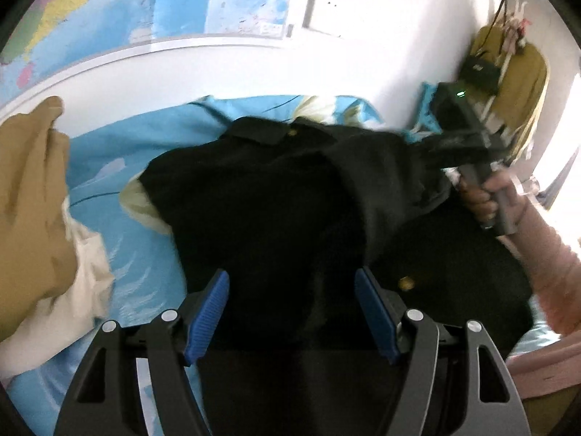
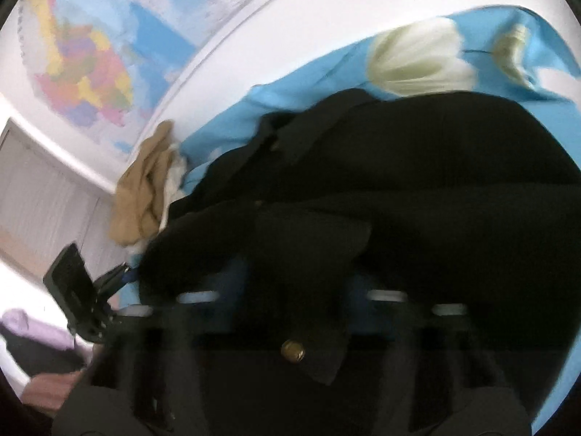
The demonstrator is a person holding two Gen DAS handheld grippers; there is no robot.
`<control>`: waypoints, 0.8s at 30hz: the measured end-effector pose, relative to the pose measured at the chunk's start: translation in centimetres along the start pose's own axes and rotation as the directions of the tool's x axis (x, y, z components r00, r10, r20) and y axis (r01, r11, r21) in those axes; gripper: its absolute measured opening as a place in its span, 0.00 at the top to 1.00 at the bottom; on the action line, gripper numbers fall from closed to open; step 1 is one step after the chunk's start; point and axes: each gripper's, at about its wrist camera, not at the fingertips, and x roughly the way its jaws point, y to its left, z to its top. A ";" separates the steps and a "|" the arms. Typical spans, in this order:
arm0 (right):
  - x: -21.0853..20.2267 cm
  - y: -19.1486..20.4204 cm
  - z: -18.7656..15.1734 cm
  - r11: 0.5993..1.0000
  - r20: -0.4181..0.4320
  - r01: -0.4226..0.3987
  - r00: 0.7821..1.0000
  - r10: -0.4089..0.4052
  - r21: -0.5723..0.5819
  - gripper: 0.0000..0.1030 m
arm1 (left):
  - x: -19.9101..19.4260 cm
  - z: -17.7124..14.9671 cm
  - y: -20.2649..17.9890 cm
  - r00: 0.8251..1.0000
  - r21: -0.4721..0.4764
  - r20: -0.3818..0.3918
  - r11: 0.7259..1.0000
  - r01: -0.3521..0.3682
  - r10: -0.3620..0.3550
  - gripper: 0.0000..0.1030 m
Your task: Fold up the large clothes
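While the black coat (image 1: 276, 196) is lying mid-frame on the blue sheet (image 1: 120, 181), map (image 1: 127, 0) hanging upper left, left gripper (image 1: 290, 312) spread, right gripper (image 1: 432, 152) pinching coat fabric.

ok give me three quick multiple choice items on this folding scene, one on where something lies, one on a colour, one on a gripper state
1. Where does the tan garment lie, in the left wrist view?
A. left of the black coat
B. on top of it
C. in the left gripper

2. What colour is the bedsheet?
A. red
B. light blue with pale flowers
C. plain grey

3. How do the left gripper's jaws stand?
A. shut on the tan garment
B. wide apart over the black coat
C. out of view

Answers:
1 A, it sits at the left edge on the sheet.
2 B, blue shows around the coat.
3 B, the blue pads stand apart.
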 end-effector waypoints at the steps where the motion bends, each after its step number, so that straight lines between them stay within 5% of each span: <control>1: -0.3 1.1 0.6 0.999 0.018 0.007 1.000 -0.007 -0.051 0.90 | -0.1 0.4 -0.1 1.000 -0.004 0.007 1.000 0.024 -0.024 0.33; 5: -3.4 5.5 2.9 0.972 0.151 0.081 0.987 -0.047 -0.222 0.90 | 0.3 2.6 -1.8 0.990 0.020 0.037 0.991 0.135 -0.136 0.33; 8: -7.3 9.3 3.2 0.913 0.291 0.159 0.956 -0.047 -0.375 0.89 | 1.7 4.1 -3.3 0.982 0.048 0.027 0.981 0.187 -0.188 0.33; 10: -9.7 10.8 1.9 0.859 0.344 0.214 0.938 -0.047 -0.465 0.76 | 3.5 5.0 -4.5 0.985 0.058 -0.004 0.983 0.172 -0.172 0.35; 13: -11.9 10.2 -0.5 0.823 0.359 0.251 0.931 -0.062 -0.510 0.65 | 5.3 4.9 -5.6 0.985 0.083 -0.047 0.982 0.171 -0.168 0.84; 14: -12.5 9.2 -1.8 0.820 0.340 0.259 0.937 -0.085 -0.510 0.64 | 5.8 4.5 -6.1 0.982 0.098 -0.062 0.978 0.184 -0.179 0.87; 21: -11.6 2.2 -6.5 0.911 0.151 0.268 0.961 -0.231 -0.312 0.34 | 7.0 1.8 -8.7 0.969 0.192 -0.160 0.956 0.220 -0.191 0.84; 24: -11.0 1.5 -4.4 0.946 0.177 0.249 0.960 -0.214 -0.207 0.17 | 6.6 2.1 -8.4 0.975 0.179 -0.141 0.964 0.196 -0.172 0.66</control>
